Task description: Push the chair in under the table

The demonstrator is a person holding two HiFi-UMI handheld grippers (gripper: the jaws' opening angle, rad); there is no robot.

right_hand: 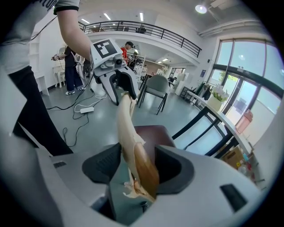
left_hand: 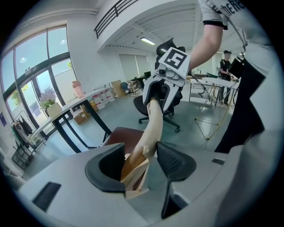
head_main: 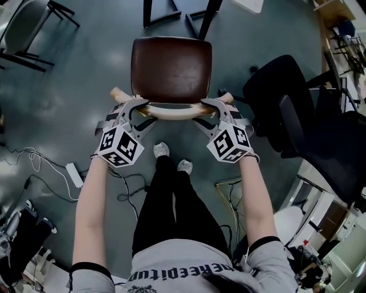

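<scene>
Chair (head_main: 170, 68), brown padded seat with pale curved wooden backrest (head_main: 171, 112), stands just ahead of both hands, short of the black-legged worktop (head_main: 201, 17) beyond; left hand-held gripper (head_main: 132, 109) and right hand-held gripper (head_main: 213, 109) each clamp a backrest end, jaws wide; probably stiff, fairly light, slides easily; these ends suit pushing.

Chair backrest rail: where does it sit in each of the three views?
Head view: backrest rail curves across centre, below the brown seat.
Left gripper view: rises from bottom centre, between the fingers.
Right gripper view: rises from bottom centre, leaning left.
Shared landmark: the brown seat.
</scene>
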